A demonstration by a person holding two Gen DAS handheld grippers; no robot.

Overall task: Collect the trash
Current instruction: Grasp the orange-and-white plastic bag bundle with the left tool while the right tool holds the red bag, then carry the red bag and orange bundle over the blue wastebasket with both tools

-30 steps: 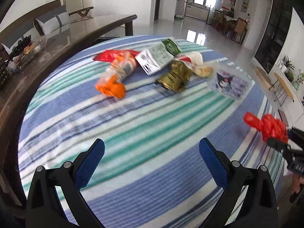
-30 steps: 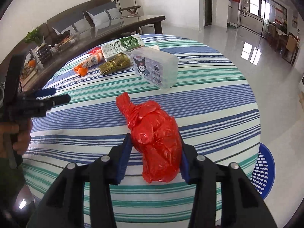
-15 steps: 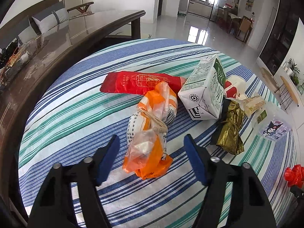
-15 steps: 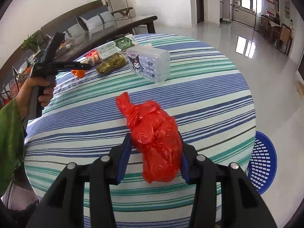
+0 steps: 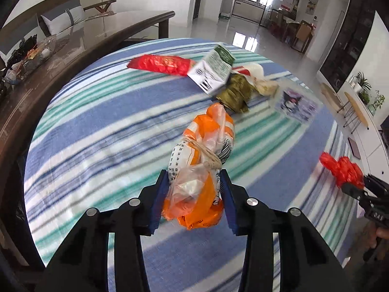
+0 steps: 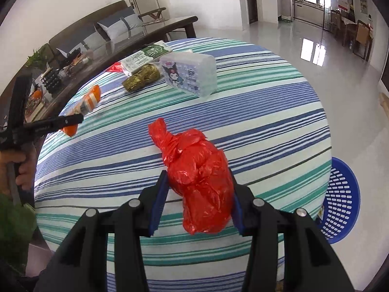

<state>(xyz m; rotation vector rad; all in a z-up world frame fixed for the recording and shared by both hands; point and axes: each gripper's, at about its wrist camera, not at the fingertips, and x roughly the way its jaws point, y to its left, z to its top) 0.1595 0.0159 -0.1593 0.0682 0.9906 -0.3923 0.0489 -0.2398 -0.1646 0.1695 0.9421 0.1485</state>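
Note:
My left gripper (image 5: 194, 194) is shut on an orange and white plastic bag (image 5: 201, 160) tied with string, held just above the striped tablecloth (image 5: 102, 131). It also shows in the right wrist view (image 6: 85, 104). My right gripper (image 6: 198, 199) is shut on a knotted red plastic bag (image 6: 197, 172), held above the table near its front edge. That red bag shows at the right of the left wrist view (image 5: 340, 168). A blue laundry-style basket (image 6: 340, 194) stands on the floor to the right of the table.
On the table's far side lie a red snack wrapper (image 5: 160, 64), a milk carton (image 5: 214, 69), a green-gold wrapper (image 5: 235, 92), a pale crumpled bag (image 5: 260, 77) and a clear tissue pack (image 6: 189, 73). A dark wooden table (image 5: 73, 41) stands at the left.
My left gripper closed on the orange bag and pulled it back from the pile toward the table's near side. The right gripper keeps hold of the red bag, nearly still.

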